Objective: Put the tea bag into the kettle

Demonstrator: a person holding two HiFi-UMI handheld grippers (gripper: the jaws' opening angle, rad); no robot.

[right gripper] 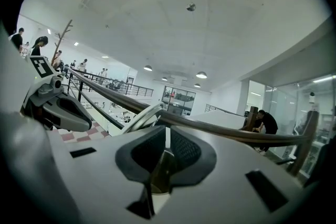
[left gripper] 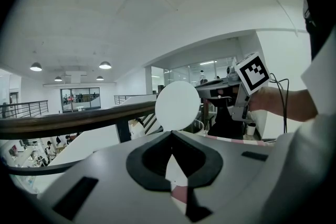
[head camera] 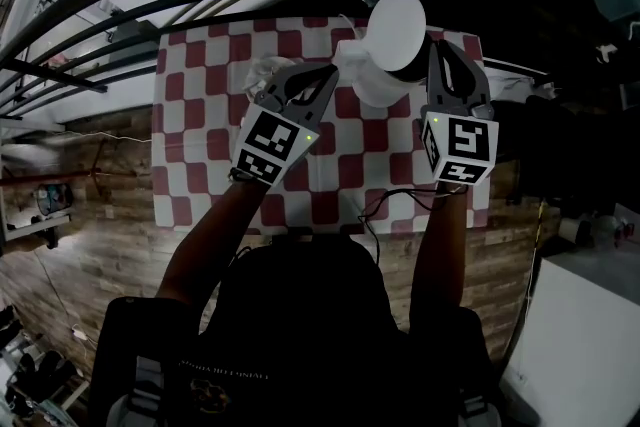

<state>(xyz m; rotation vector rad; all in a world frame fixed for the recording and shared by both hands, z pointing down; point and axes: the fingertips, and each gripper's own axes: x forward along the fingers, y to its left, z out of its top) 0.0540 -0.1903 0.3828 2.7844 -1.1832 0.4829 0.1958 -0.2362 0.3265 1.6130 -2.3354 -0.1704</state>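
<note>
- The kettle point(head camera: 372, 83), white, is standing at the far middle of the table point(head camera: 200, 177), which is wearing a red-and-white checked cloth point(head camera: 330, 177).
- Its round lid point(head camera: 400, 27) is standing raised over the body. In the left gripper view the lid point(left gripper: 177, 105) is showing as a full white disc straight ahead of the tongs.
- The right tongs point(head camera: 437, 50) are reaching in from the right side of the kettle, and their tips are meeting the lid's right edge.
- In the right gripper view these tongs point(right gripper: 167, 128) are standing narrow, with only a thin pale strip showing between the pads. The lid's rim point(right gripper: 139, 118) is running as a curved arc right up to the tips, so they are pinching the lid.
- The left tongs point(head camera: 330, 75) are pointing in from the left, with their tips lying just beside the kettle's body below the lid.
- In the left gripper view the tips of these tongs point(left gripper: 171, 132) are sitting drawn together. Only cloth is showing through the gap behind them, and I am making out nothing held there.
- A crumpled white thing point(head camera: 262, 70) is lying on the cloth just beside the left tongs, on the side away from the kettle. I cannot tell whether it is the tea bag, and I am finding no tea bag clearly shown elsewhere.
- A dark railing point(right gripper: 220, 129) is crossing behind the table.
</note>
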